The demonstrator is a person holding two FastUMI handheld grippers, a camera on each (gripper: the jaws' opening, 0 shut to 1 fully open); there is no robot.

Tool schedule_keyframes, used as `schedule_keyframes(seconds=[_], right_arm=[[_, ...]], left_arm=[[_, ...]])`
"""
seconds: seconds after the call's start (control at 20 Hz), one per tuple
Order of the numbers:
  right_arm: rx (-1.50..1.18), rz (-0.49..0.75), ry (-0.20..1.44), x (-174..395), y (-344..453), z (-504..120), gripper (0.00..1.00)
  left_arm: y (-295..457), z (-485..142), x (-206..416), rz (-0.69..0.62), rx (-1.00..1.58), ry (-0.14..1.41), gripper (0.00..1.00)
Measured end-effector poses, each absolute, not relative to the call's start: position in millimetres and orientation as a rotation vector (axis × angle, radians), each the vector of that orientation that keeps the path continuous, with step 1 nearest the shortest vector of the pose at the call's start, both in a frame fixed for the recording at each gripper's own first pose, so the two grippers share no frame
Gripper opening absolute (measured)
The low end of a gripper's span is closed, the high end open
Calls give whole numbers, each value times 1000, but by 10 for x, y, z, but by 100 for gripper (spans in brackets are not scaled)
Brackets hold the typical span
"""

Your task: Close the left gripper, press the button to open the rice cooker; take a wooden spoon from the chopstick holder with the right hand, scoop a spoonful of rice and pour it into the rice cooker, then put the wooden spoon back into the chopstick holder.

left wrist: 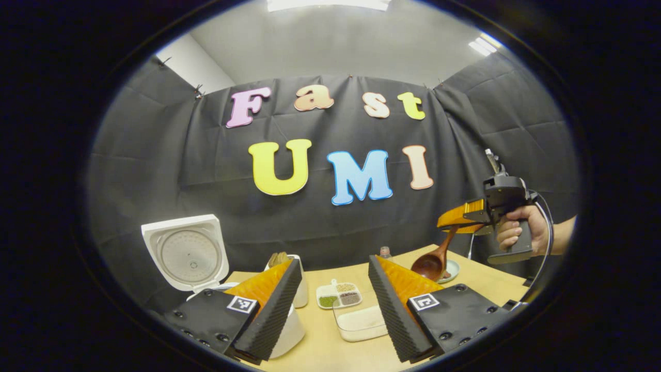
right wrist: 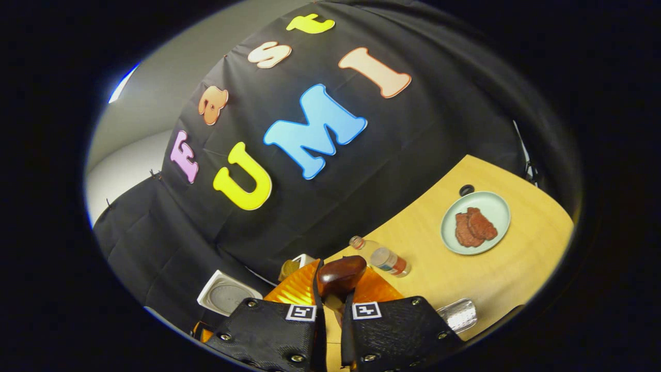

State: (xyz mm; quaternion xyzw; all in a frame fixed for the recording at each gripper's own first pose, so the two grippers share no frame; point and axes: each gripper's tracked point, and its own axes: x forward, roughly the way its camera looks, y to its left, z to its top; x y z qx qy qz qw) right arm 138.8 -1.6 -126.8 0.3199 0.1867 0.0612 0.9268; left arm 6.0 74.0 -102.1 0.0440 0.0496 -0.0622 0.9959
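The white rice cooker (left wrist: 281,330) stands at the left with its lid (left wrist: 186,254) up. My left gripper (left wrist: 334,261) is open and holds nothing, low over the table in front of it. Beside the cooker stands the white chopstick holder (left wrist: 301,289) with wooden utensils in it. A clear tub of white rice (left wrist: 361,320) lies between my left fingers. At the right a hand holds my right gripper (left wrist: 461,217) high, shut on the handle of a dark wooden spoon (left wrist: 431,262) whose bowl hangs down. The spoon (right wrist: 341,275) juts out between my right gripper's (right wrist: 335,295) fingers.
A small divided tray of grains (left wrist: 338,295) sits behind the rice tub. A pale green plate with brown meat slices (right wrist: 475,222) is at the table's far right. A plastic bottle (right wrist: 384,258) lies on its side near the back wall. The open lid (right wrist: 224,294) shows low at the left.
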Motion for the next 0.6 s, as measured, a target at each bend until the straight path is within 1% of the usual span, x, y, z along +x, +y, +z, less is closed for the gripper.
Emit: schedule_keyframes(seconds=[0.15,0.2,0.25,0.35,0.5,0.55,0.6], right_arm=[[581,47,402,1290,-316,-1432,11],[557,36,409,1244,-381,-1489,11],[529,19,416,1194,-443,-1564,11],[480,-16,435,1120,-541,-1785,11],[444,-76,460,1060,-670,-2148,11],[452,-103,473,1044,-715,-2284,11],[461,-119,485,1042,-718,-2396,11]], left_arm=[[693,-1103,103,-103,64,125,92],[688,-1107,124,-93,56,129,88],[689,-1088,151,-80,52,131,92],[686,-1099,196,-55,55,137,92],[617,-1076,234,-50,56,142,92],[600,-1055,234,-50,57,137,92],[592,-1026,234,-49,61,131,88]])
